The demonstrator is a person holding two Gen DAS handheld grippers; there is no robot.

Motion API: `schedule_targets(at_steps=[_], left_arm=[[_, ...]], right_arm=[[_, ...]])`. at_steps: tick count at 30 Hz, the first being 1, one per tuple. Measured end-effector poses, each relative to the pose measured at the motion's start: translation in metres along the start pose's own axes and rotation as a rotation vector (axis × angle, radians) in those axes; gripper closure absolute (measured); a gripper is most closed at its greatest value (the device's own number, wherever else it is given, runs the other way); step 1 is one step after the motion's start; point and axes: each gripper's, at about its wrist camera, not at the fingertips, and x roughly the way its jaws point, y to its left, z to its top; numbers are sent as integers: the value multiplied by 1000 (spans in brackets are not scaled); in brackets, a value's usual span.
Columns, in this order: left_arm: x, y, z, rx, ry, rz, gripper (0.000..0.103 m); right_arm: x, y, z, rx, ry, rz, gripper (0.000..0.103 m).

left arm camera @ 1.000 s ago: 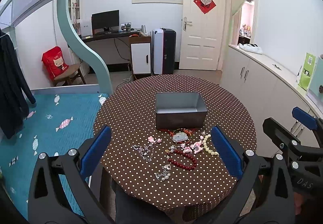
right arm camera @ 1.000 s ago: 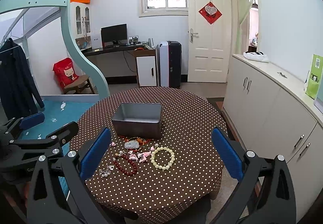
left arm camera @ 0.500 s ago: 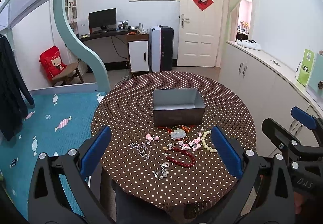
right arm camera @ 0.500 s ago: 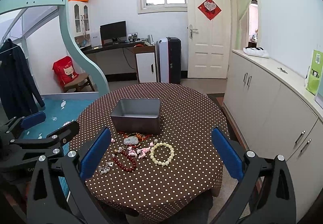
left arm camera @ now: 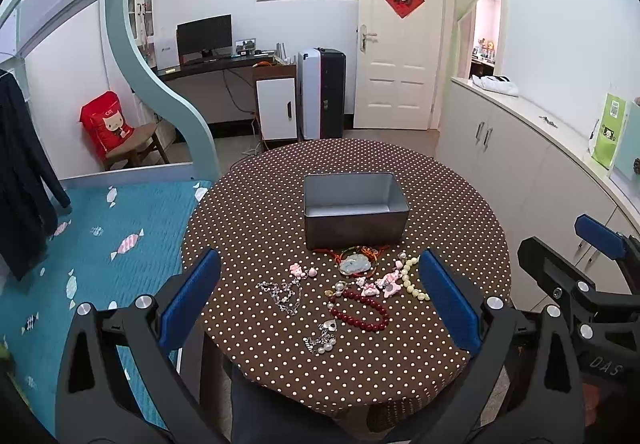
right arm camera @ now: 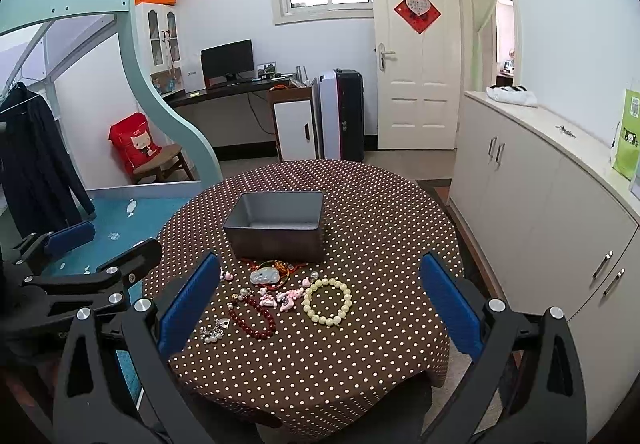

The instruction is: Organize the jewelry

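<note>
From the left wrist view, the left claw (left arm camera: 320, 302) hangs above the near edge of the round desk (left arm camera: 256, 219) with its blue pads spread wide apart and nothing between them. A grey metal box (left arm camera: 356, 213) stands open near the middle of the desk; just in front of it lies the jewelry: a pale jade pendant on red cord (left arm camera: 355, 264), a silver chain (left arm camera: 286, 294), a dark red bead bracelet (left arm camera: 366, 314), pink charms (left arm camera: 380, 284) and a cream bead bracelet (left arm camera: 412, 282). From the right wrist view, the right claw (right arm camera: 320, 302) is likewise spread wide and holds nothing, the cream bead bracelet (right arm camera: 328, 302) lying between its pads on the desk (right arm camera: 384, 228), right of the red one (right arm camera: 256, 318), with the box (right arm camera: 278, 226) behind
</note>
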Motion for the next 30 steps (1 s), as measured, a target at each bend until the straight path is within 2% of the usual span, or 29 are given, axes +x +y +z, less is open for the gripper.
schedule_targets(at_steps=[18,30], left_arm=[[-5,3,-3,-8,-18,1,5],[1,11,-6,-22,17,-10,5]], right_arm=[[-6,0,0,-7,-16,-2,7],[0,8,-2,-15,12,-8,7]])
